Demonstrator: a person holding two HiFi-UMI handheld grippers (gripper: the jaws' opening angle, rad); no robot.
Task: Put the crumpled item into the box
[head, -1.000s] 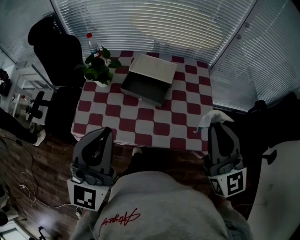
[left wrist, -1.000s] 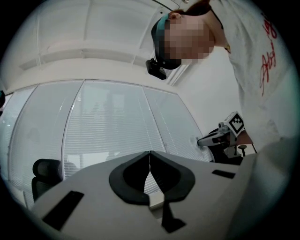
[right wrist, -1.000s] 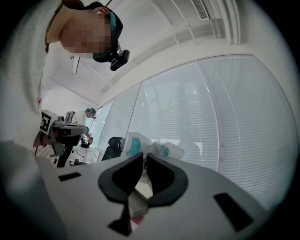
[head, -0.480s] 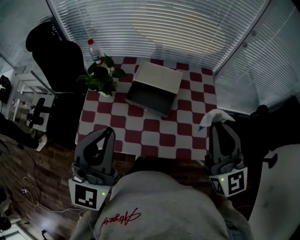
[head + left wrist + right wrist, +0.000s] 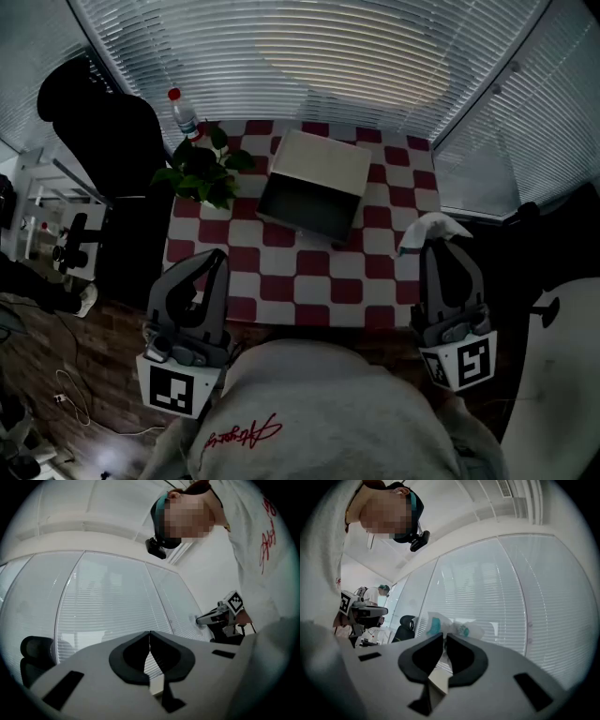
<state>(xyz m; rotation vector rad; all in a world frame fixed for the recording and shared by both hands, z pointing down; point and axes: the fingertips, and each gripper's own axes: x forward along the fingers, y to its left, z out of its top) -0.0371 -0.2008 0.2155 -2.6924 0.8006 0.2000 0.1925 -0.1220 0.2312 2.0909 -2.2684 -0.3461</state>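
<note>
The crumpled item is a white wad with teal print, and my right gripper is shut on it by the table's right front corner. From the right gripper view the crumpled item bulges out past the tips of my right gripper. The open white box lies on the checkered table, its dark inside facing me. My left gripper hangs at the table's left front corner, away from the box. In its own view my left gripper is shut with nothing in it.
A potted green plant and a clear bottle with a red cap stand at the table's far left. A black chair is left of the table. Closed blinds run behind it. My grey sweatshirt fills the bottom of the head view.
The table and box have slid lower in the head view, nearer both grippers. The right gripper still holds the crumpled item; the left has stayed shut.
</note>
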